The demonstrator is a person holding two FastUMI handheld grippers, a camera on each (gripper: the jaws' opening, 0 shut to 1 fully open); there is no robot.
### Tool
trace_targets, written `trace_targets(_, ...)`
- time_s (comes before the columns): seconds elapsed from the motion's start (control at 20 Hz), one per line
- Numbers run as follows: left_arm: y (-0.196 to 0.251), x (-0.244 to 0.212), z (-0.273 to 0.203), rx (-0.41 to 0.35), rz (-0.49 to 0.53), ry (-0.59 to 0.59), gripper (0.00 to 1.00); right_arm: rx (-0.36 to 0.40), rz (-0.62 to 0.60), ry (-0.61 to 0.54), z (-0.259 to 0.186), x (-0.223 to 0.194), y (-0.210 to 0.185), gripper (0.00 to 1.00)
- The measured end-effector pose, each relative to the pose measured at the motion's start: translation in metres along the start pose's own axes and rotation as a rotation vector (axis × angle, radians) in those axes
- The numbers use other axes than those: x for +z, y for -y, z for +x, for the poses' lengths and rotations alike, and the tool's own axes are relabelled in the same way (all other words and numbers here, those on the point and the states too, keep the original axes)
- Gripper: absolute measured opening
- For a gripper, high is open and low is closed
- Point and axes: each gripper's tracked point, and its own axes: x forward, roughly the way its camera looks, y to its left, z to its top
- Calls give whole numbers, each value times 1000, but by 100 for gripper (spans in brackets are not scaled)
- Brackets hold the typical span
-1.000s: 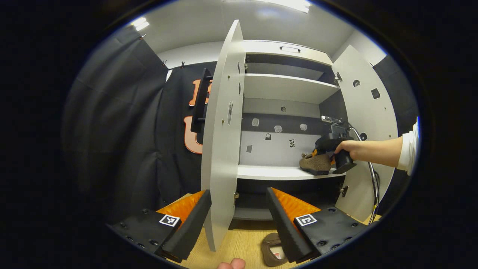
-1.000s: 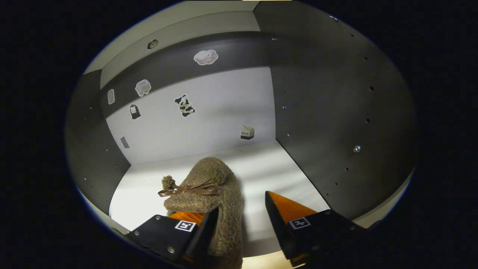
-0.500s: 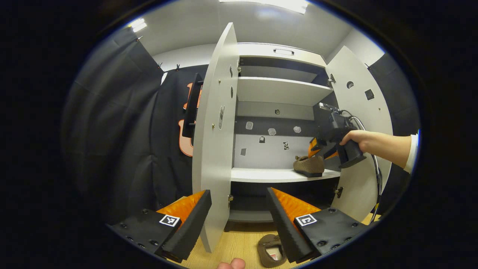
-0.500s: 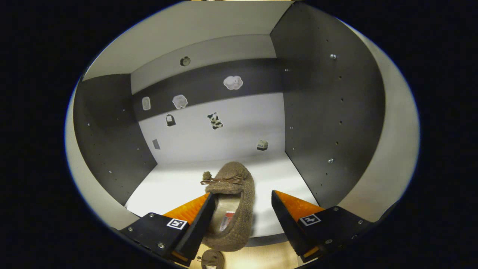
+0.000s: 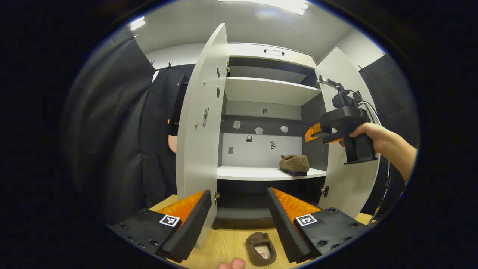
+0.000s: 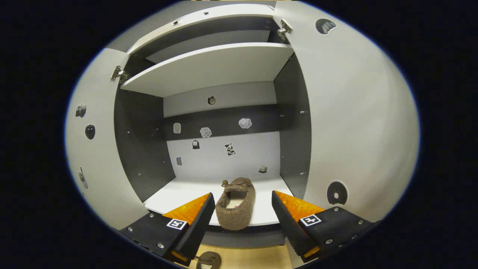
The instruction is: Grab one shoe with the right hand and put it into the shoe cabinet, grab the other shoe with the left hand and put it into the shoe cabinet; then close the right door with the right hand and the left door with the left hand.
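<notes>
Two fuzzy brown slippers sit apart: one shoe (image 5: 294,164) rests on the white middle shelf (image 5: 257,173) of my open shoe cabinet (image 5: 269,61), toe toward the sticker-dotted back panel, while the other shoe (image 5: 261,253) lies opening-up on the pale wood floor (image 5: 224,246) in front.

In the right gripper view the shelved slipper (image 6: 236,203), a round-toed boucle shape with a thin ribbon bow, lies between my right tool's (image 6: 241,209) orange ribbed fingers without touching either.

Half a second ago that tool was close over the shoe; now it has drawn back clear of the cabinet, held high beside the right door (image 5: 347,179), and both smooth white doors frame its view.

Right tool (image 5: 317,133): spread wide, released, holding nothing.

Left tool (image 5: 239,209): also spread wide and empty, hovering low before the left door (image 5: 198,142), whose edge stands between its fingers. The floor shoe lies just below its right finger (image 5: 285,220).
</notes>
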Motion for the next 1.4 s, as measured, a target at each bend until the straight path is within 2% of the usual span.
trace_targets(0.1,6,-5,0,-15,-8,-16,96,7,12,23,-25,-8,3,94)
trace_targets(0.3,15,-8,0,-42,-12,-26,99,31,41,45,-67,-35,10,94)
trace_targets(0.35,18,-9,1,-45,-12,-29,96,38,30,53,-77,-42,13,94)
trace_targets(0.55,26,-21,1,-61,-28,-62,97,7,-24,118,-116,-65,34,94)
trace_targets(0.6,26,-25,0,-59,-30,-73,99,6,-17,122,-125,-74,36,94)
trace_targets(0.8,26,-41,1,-48,-31,-123,96,-19,19,128,-152,-107,49,94)
trace_targets(0.85,25,-42,2,-45,-30,-130,99,-29,20,128,-155,-112,53,94)
trace_targets(0.95,26,-39,8,-49,-19,-125,97,-33,4,150,-172,-113,55,94)
trace_targets(1.15,31,-46,26,-82,-65,-161,97,15,-46,173,-192,-113,45,94)
trace_targets(1.25,28,-60,38,-96,-82,-200,97,30,-57,177,-198,-114,40,94)
trace_targets(1.4,27,-119,48,-122,-104,-347,97,35,-62,166,-202,-120,38,94)
